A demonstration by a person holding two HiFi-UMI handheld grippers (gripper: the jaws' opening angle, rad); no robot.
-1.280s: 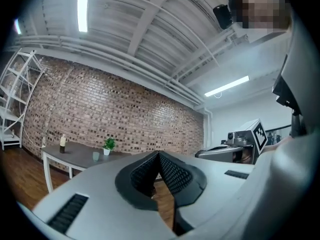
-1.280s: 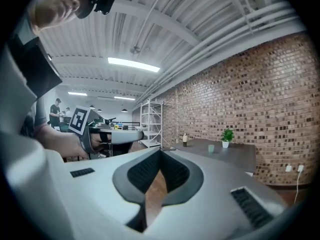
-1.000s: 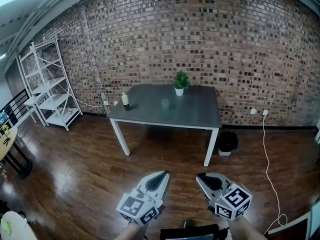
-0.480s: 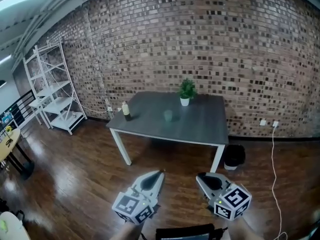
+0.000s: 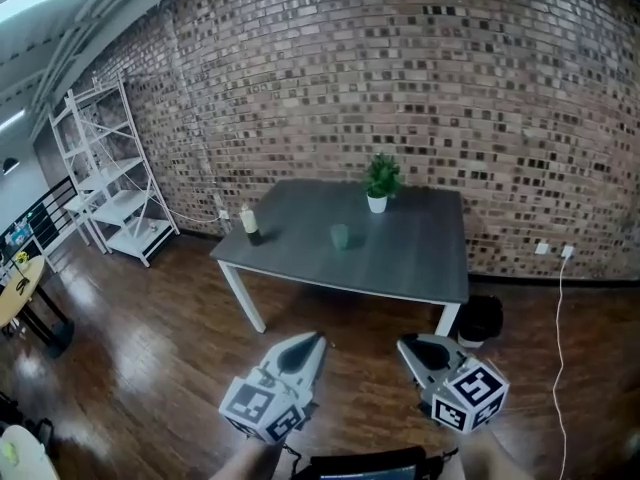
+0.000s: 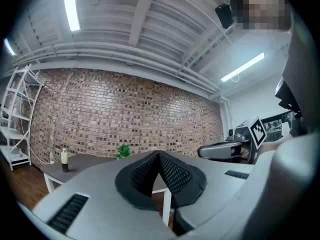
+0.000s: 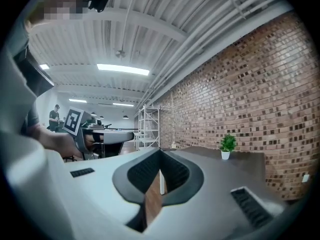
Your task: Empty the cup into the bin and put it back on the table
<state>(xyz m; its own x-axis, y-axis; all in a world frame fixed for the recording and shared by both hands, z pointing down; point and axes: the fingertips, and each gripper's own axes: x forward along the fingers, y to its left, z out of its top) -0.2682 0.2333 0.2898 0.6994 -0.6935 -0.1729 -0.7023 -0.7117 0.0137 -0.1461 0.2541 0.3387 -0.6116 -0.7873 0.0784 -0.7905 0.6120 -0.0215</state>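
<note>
A small green cup [image 5: 340, 235] stands near the middle of the grey table [image 5: 420, 268], several steps ahead of me. A black bin [image 5: 480, 320] sits on the floor by the table's right front leg. My left gripper [image 5: 313, 339] and right gripper [image 5: 406, 346] are held low in front of me, well short of the table, both shut with nothing between the jaws. In the left gripper view the jaws [image 6: 159, 155] meet at their tips; in the right gripper view the jaws [image 7: 160, 151] likewise touch. The cup does not show in either gripper view.
A potted plant [image 5: 380, 180] stands at the table's back and a small bottle [image 5: 249, 222] at its left end. A white shelf rack [image 5: 105, 168] stands along the brick wall at left. A white cable [image 5: 557, 318] trails on the wooden floor at right.
The view has drawn nearer to the table, which now looks larger and sits further right. Both grippers keep their place low in the view and stay shut.
</note>
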